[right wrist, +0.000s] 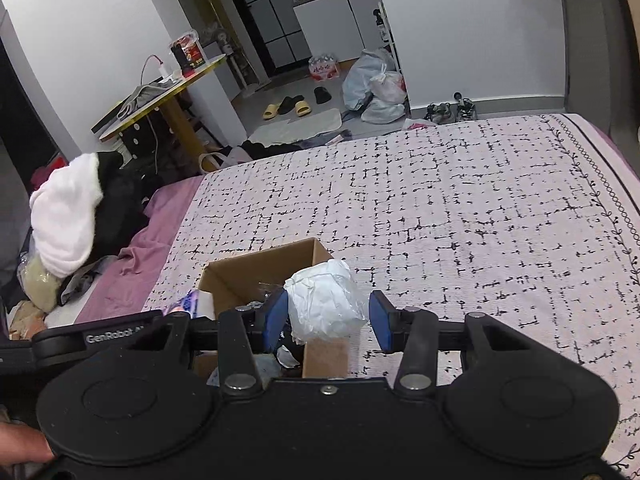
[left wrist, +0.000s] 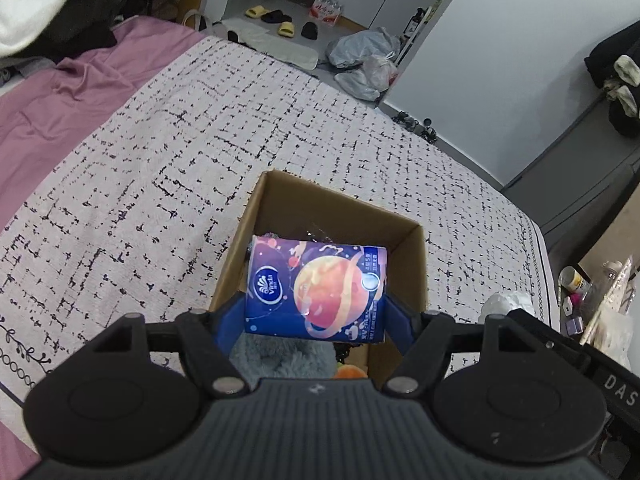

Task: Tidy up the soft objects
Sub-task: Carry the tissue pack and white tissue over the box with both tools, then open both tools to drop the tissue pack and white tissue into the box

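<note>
The left hand-held gripper [left wrist: 316, 312] clamped a blue tissue pack printed with an orange planet [left wrist: 316, 290] between its blue pads, above the open brown cardboard box [left wrist: 280, 204]. A grey fluffy item [left wrist: 280, 354] lay in the box beneath. The right hand-held gripper [right wrist: 328, 318] held a crumpled white plastic-wrapped bundle [right wrist: 326, 304] over the box's corner. Beyond stretched the bed's white, black-flecked cover [left wrist: 160, 140].

Tissue pack [left wrist: 316, 290]: glossy printed plastic wrap. Box [left wrist: 404, 236]: matt brown cardboard. White bag [right wrist: 326, 304]: thin crinkled plastic, slight sheen. Bedspread [left wrist: 160, 168]: rough woven cloth. Pink sheet [left wrist: 48, 104]: smooth cloth. Plush toy [left wrist: 280, 356]: grey fluffy fabric.
</note>
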Demonstrator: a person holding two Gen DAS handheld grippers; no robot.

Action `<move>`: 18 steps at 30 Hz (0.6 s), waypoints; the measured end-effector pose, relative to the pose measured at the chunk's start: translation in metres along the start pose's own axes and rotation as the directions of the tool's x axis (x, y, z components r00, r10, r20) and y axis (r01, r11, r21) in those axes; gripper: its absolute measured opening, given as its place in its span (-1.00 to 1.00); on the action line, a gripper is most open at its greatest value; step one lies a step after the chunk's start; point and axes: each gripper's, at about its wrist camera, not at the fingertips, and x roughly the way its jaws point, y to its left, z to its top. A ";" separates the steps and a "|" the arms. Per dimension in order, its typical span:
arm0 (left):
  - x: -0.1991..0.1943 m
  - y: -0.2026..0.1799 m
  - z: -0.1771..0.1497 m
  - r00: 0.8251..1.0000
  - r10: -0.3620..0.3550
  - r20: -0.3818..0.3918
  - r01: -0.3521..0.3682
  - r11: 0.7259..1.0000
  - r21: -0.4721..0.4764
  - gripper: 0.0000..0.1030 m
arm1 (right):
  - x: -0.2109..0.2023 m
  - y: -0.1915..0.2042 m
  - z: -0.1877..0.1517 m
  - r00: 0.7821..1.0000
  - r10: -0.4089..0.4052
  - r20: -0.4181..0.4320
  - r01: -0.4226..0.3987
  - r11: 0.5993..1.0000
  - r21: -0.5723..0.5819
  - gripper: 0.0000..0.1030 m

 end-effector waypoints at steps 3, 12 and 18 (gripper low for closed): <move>0.009 0.003 0.002 1.000 0.008 -0.019 -0.008 1.000 -0.008 0.39 | 0.006 0.003 0.002 1.000 0.002 -0.009 -0.002 1.000 -0.002 -0.14; 0.015 0.017 0.011 1.000 -0.012 -0.021 0.011 0.999 -0.052 0.45 | 0.026 0.018 0.011 0.999 0.019 -0.033 -0.020 1.000 -0.023 -0.14; 0.005 0.025 0.018 1.000 0.008 0.003 -0.008 0.998 -0.067 0.46 | 0.037 0.033 0.016 0.998 0.048 -0.046 -0.050 0.998 -0.030 -0.14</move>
